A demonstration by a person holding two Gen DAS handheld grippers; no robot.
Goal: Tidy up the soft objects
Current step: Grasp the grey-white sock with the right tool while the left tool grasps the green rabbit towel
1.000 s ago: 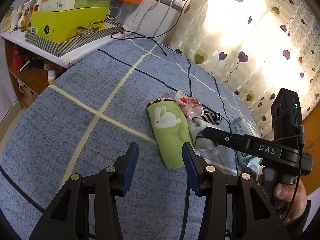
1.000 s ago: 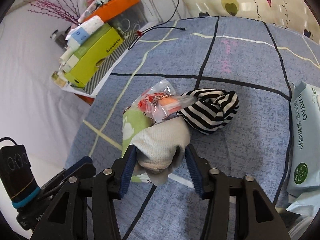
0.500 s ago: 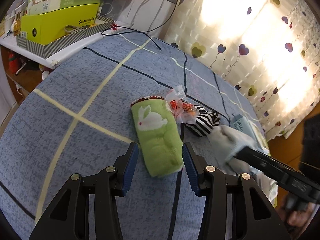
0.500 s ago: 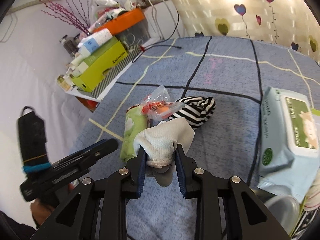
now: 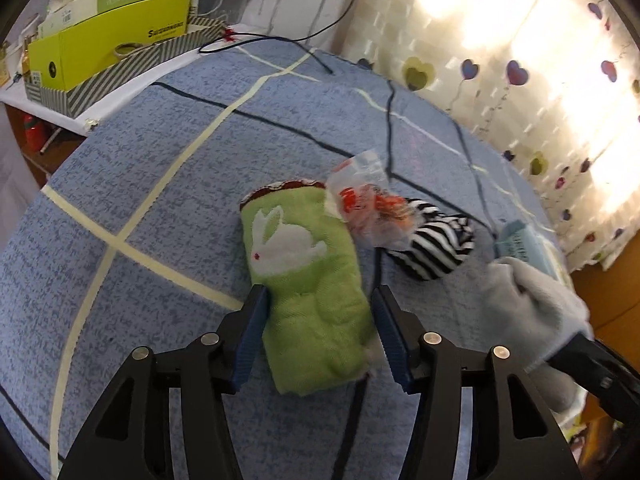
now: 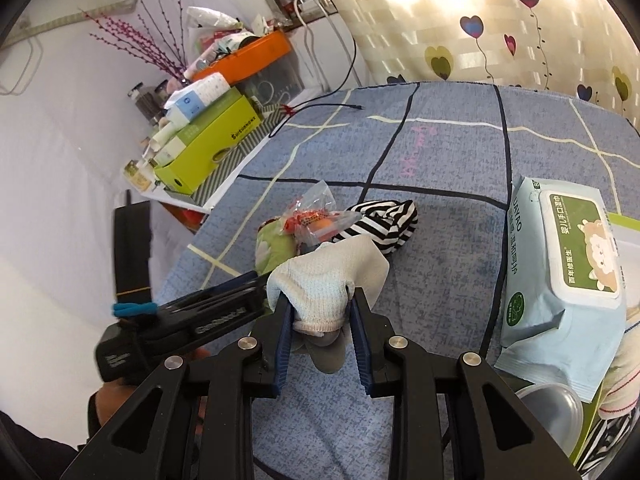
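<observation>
On the blue bed cover (image 5: 160, 184) my left tongs (image 5: 318, 322), jaws just widened, straddle the green rabbit towel (image 5: 304, 280) without pressing it. My right tongs (image 6: 320, 330) are clamped on the white sock (image 6: 326, 280), lifted beside the wipes pack (image 6: 560, 264).

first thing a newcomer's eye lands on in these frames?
Probably the green rabbit towel, lying on the blue bedspread between the open fingers of the left gripper. Next, the white sock pinched in the right gripper, lifted clear, with the striped cloth behind it.
</observation>
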